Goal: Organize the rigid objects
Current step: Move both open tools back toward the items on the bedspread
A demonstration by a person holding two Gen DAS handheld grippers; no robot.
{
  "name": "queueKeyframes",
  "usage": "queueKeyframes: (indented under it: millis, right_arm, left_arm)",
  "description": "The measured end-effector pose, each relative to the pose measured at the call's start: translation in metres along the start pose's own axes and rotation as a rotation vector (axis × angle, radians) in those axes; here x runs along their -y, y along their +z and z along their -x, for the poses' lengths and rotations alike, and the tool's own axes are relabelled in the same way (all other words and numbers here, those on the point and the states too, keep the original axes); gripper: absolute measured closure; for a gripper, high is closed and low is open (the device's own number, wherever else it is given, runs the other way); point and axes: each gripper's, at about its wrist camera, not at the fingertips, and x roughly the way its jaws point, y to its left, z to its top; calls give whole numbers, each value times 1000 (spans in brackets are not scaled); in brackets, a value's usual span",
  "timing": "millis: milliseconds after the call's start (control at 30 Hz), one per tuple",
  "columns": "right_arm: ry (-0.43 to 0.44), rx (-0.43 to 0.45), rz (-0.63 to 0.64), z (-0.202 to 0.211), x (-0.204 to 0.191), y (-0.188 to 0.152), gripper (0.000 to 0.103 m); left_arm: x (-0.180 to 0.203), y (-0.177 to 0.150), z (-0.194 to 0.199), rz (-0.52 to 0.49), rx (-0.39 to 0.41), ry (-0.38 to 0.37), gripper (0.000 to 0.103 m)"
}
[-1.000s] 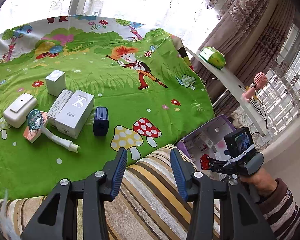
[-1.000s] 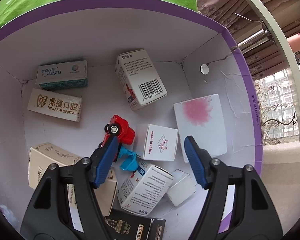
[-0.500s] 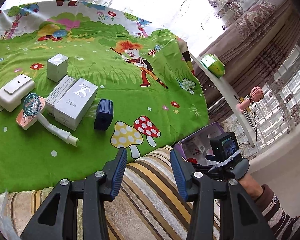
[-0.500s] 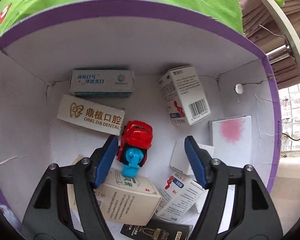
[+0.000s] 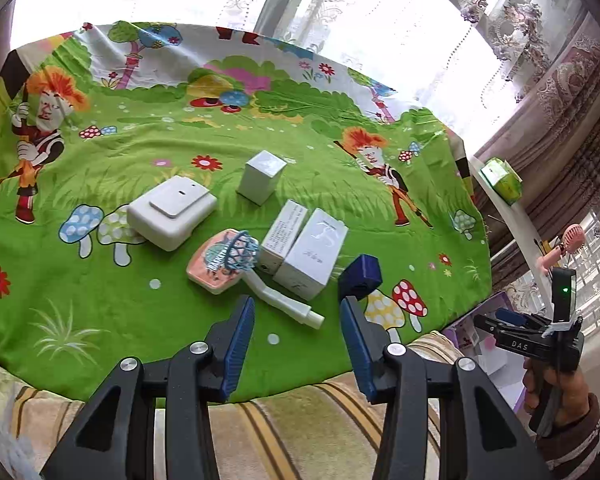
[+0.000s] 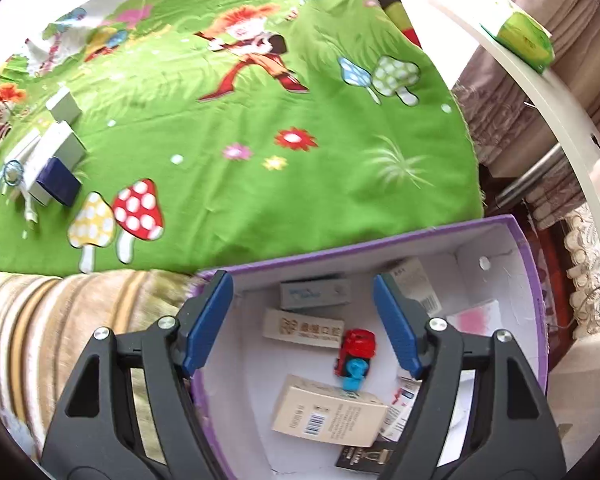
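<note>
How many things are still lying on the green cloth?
6: white case, small grey box behind it, pink card under the fan, two white boxes side by side, blue box nearest the purple bin. None looks hidden.

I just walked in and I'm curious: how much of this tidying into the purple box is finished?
Done: the purple box already holds several cartons and a red toy truck. In hand: nothing; the right gripper is opening, empty, above the box, and the left gripper is empty too. Left on the green cloth: a navy box, white cartons, a white case and a handheld fan.
</note>
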Motion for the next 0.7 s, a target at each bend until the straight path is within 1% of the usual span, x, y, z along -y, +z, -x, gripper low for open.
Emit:
queueKeyframes:
  millis: [100,167,233,267,333,500,600,700]
  right_arm:
    - [65,28,50,6,-33,14,26]
    - [101,44,84,8,-54,20,26]
    - [139,45,99,5,-70,24,26]
    - [157,48,103,4,-78,27,26]
    - [184,51,108,2,-95,31,26]
    - [205,64,122,1,-137,40,26]
    - [205,58,133,-3,-157,46,26]
    - [194,59,143,-5,-170,52,26]
  left_arm:
    - [-19,6,2,8,-8,35,56]
    - [-30,8,2,17,-10,57,52]
    - [-37,11,1,19,-9,89,51]
    - [-39,12,-1,19,-12,93,51]
    - [-38,15,-4,2,-27,75,51]
    - [-24,28,-27,-97,-76,65,51]
    - [-18,34,-46,-132,-118,65,51]
    - [-12,37,-61,-180,-141,86,51]
